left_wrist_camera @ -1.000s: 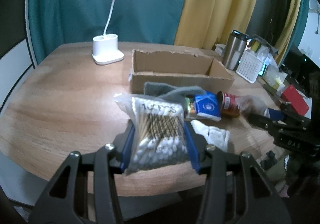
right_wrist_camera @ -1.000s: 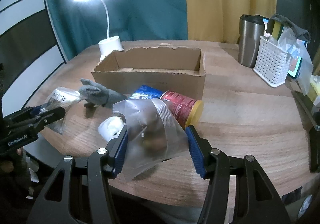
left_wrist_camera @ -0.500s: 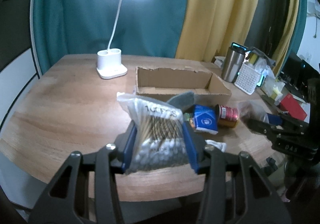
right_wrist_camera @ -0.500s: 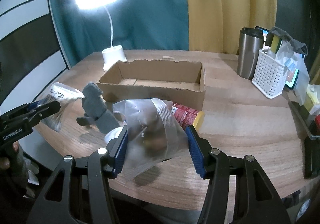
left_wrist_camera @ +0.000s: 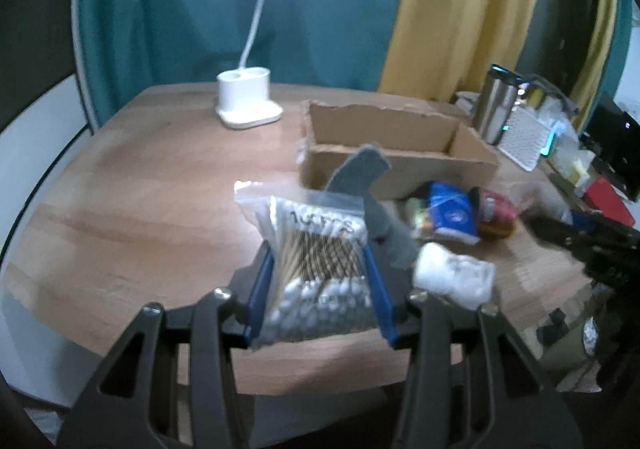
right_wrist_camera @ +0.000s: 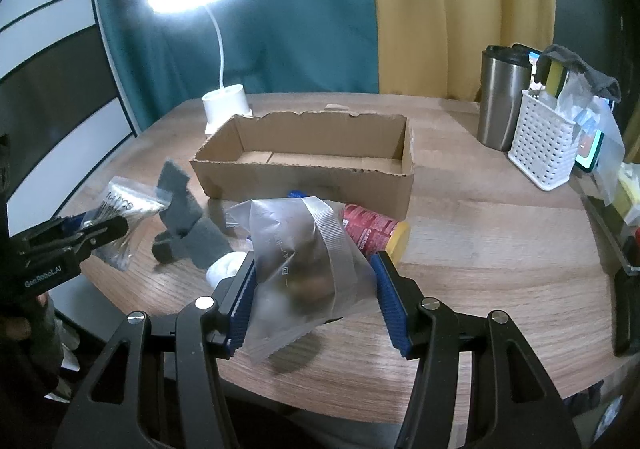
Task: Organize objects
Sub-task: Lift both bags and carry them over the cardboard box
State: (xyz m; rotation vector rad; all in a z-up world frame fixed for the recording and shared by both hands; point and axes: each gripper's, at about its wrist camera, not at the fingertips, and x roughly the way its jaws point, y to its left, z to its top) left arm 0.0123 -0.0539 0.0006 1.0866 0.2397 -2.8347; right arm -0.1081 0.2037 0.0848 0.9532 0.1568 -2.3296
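Your left tongs [left_wrist_camera: 318, 291], low centre of the left wrist view, pinch a clear zip bag of cotton swabs [left_wrist_camera: 318, 265] between their blue pads, lifted off the bench [left_wrist_camera: 140, 201]. A grey felt piece [left_wrist_camera: 366, 185] rises just behind the bag's upper right corner; whether it is caught in the grip you cannot tell. Your right tongs [right_wrist_camera: 314, 291], low centre of the right wrist view, pinch a translucent pouch [right_wrist_camera: 304, 249] holding something brown and rounded — its pads press the pouch's sides. Cardboard box [right_wrist_camera: 304, 153]: centre of the frame, open top, standing on the bench behind the pouch. Red can with a yellow lid [right_wrist_camera: 374, 229]: on its side, just in front of the box's right end. Blue packet [left_wrist_camera: 450, 211]: beside the can, right of centre in the left wrist view. White wad [left_wrist_camera: 454, 275]: on the bench at the right of the left tongs. Lit white desk lamp [right_wrist_camera: 224, 105]: upper left. Steel tumbler [right_wrist_camera: 500, 97] and white perforated basket [right_wrist_camera: 546, 147]: far right — standing side by side.
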